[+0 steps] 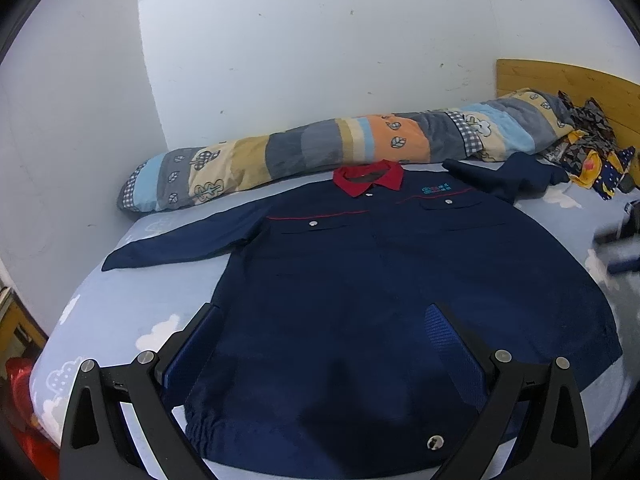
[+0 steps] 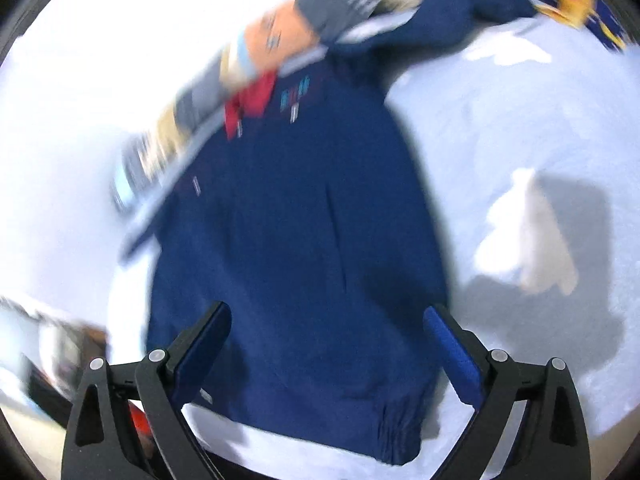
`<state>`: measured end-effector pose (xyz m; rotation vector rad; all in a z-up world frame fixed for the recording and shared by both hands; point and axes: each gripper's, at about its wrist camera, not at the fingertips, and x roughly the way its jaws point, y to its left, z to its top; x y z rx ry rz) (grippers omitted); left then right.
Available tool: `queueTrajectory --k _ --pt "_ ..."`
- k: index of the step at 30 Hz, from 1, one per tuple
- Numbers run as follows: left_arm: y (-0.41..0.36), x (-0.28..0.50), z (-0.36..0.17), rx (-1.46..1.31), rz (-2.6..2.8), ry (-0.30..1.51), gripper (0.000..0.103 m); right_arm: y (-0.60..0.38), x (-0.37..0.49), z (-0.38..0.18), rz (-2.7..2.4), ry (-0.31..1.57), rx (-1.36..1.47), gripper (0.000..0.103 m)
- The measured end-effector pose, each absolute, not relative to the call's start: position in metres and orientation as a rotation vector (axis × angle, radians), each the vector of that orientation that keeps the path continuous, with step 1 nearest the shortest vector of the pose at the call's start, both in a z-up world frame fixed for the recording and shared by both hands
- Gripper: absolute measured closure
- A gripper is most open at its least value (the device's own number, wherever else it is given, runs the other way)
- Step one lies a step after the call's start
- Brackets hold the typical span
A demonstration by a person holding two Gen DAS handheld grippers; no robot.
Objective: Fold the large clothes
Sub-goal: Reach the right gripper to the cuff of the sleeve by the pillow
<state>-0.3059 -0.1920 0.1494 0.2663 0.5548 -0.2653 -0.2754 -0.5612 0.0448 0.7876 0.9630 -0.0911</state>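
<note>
Both grippers hang over the hem end of the navy work jacket; left gripper jaws spread wide, nothing between the pads; right gripper likewise released, hovering above the elastic hem; right view badly blurred. Jacket lies front up and flat on the cloud-print bedsheet, red collar toward the rolled patchwork quilt; left-view sleeve stretched straight out, other sleeve bunched near the wooden headboard. Judged: garment spread, no fold made yet. Next move likely calls for pinching a sleeve or side edge and carrying it across the chest; the bunched sleeve needs straightening first.
</note>
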Motion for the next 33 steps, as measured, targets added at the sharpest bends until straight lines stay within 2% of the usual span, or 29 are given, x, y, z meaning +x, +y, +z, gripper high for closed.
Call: queueTrajectory --k 9,10,12,21,23,33 --pt "-0.218 -0.248 0.137 0.248 -0.304 0.644 0.001 -0.684 -0.256 0.063 -0.217 0.843 0.876 0.005" --pt "-0.220 -0.240 0.136 0.235 -0.309 0.658 0.001 -0.696 -0.250 0.062 -0.233 0.830 0.882 0.007" --pt "-0.225 -0.225 0.137 0.222 -0.317 0.673 0.001 -0.725 -0.236 0.055 -0.247 0.785 0.948 0.017" --pt "-0.256 -0.186 0.127 0.277 -0.391 0.694 0.003 -0.841 -0.179 0.002 -0.361 0.561 1.249 0.028" --pt "-0.259 -0.179 0.124 0.269 -0.410 0.703 0.012 -0.856 -0.164 -0.014 -0.355 0.531 1.307 0.035" --pt "-0.272 -0.159 0.111 0.282 -0.411 0.758 0.012 -0.901 -0.105 -0.062 -0.334 0.464 1.397 0.042"
